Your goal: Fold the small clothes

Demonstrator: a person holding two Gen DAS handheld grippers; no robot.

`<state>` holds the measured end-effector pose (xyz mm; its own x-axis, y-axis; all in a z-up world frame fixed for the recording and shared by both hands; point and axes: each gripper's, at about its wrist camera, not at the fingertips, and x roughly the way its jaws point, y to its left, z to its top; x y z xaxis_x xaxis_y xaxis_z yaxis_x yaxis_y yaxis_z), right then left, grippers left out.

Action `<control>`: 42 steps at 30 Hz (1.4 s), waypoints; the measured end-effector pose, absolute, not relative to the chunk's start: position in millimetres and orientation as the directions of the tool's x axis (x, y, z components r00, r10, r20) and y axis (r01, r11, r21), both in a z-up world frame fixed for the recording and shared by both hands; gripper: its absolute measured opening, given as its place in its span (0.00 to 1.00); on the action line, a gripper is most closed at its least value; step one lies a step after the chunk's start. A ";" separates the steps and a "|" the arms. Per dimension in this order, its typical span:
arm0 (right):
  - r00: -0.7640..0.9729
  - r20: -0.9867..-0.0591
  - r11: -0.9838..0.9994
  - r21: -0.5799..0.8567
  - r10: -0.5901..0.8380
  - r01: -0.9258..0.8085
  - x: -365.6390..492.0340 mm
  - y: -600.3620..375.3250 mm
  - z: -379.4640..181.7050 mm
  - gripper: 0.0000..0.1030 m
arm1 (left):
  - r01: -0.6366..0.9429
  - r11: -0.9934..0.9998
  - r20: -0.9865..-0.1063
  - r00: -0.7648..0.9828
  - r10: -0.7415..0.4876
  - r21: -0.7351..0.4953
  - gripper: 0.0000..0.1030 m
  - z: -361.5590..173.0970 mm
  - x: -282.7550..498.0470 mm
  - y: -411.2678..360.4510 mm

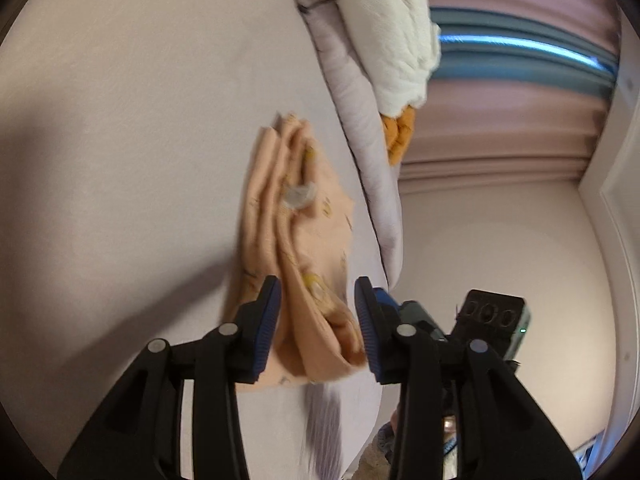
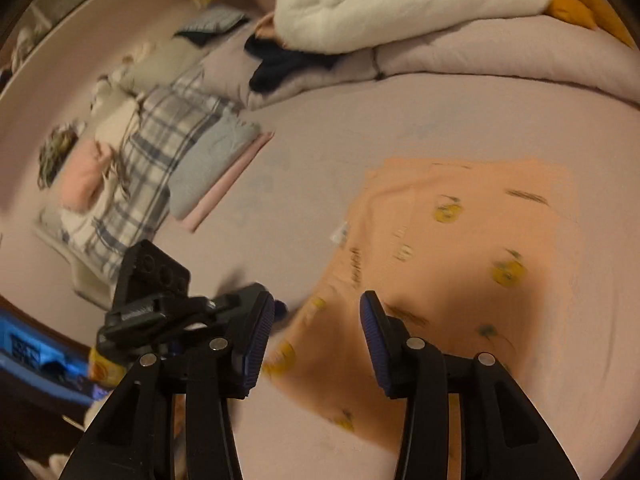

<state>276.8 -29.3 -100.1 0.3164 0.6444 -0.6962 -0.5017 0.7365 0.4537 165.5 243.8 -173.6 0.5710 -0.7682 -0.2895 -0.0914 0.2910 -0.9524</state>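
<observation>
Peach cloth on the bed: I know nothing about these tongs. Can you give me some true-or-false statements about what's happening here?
1. The peach cloth lies on the bed. True.
2. The right tongs are clamped shut on a sock. False: they are open over the cloth's edge and grip nothing.
3. The cloth has yellow motifs printed on it. True.
4. The white plush toy lies on top of the peach cloth. False: it rests on the rolled quilt at the far side, apart from the cloth.
5. Peach cloth sits between the fingers of the left tongs. True.
</observation>
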 end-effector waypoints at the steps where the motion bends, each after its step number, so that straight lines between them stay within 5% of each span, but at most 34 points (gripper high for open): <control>1: 0.327 -0.696 0.744 0.452 0.640 -0.492 270.3 -35.4 -103.2 0.43 | -0.085 0.299 -0.294 0.557 -0.777 -0.950 0.38 -171.1 165.0 239.5; 8: 0.337 -0.715 0.770 0.444 0.613 -0.459 251.3 -64.6 -121.2 0.43 | -0.082 0.328 -0.325 0.486 -0.812 -0.941 0.38 -172.5 169.2 213.9; 13: 0.361 -0.719 0.786 0.421 0.594 -0.453 245.0 -72.8 -120.0 0.43 | -0.105 0.339 -0.351 0.420 -0.837 -0.935 0.49 -179.7 187.4 187.1; 15: 0.369 -0.718 0.788 0.416 0.591 -0.453 243.2 -75.0 -119.4 0.43 | -0.133 0.354 -0.375 0.443 -0.814 -0.926 0.37 -183.1 192.5 184.2; 16: 0.372 -0.717 0.790 0.416 0.590 -0.451 242.1 -76.2 -119.6 0.43 | -0.135 0.360 -0.380 0.454 -0.805 -0.923 0.12 -183.2 195.3 183.1; 17: 0.375 -0.717 0.792 0.415 0.588 -0.448 241.3 -77.6 -119.8 0.43 | -0.130 0.372 -0.387 0.469 -0.794 -0.919 0.06 -182.1 194.7 184.0; 23: 0.392 -0.707 0.794 0.412 0.588 -0.448 238.1 -82.9 -119.1 0.43 | -0.041 0.446 -0.373 0.617 -0.692 -0.894 0.06 -162.7 164.5 202.5; 28: 0.392 -0.717 0.800 0.398 0.576 -0.448 242.8 -74.1 -123.5 0.43 | -0.107 0.549 -0.511 0.543 -0.666 -0.829 0.13 -189.6 157.6 198.7; 33: 0.442 -0.739 0.839 0.310 0.508 -0.446 251.1 -56.1 -121.0 0.43 | -0.130 0.508 -0.483 0.572 -0.663 -0.851 0.23 -188.8 155.1 216.2; 35: 0.471 -0.745 0.859 0.271 0.473 -0.435 253.9 -54.7 -120.3 0.43 | -0.122 0.553 -0.506 0.598 -0.621 -0.824 0.35 -177.1 148.5 223.6; 42: 0.491 -0.756 0.876 0.222 0.432 -0.428 255.8 -54.6 -125.2 0.43 | 0.009 0.608 -0.461 0.644 -0.611 -0.794 0.35 -133.5 155.0 220.8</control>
<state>255.8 -54.6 -125.2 0.4915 0.4316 -0.7564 -0.4282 0.8761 0.2217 155.0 220.8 -133.5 0.6439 -0.6110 -0.4605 0.0088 0.6078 -0.7941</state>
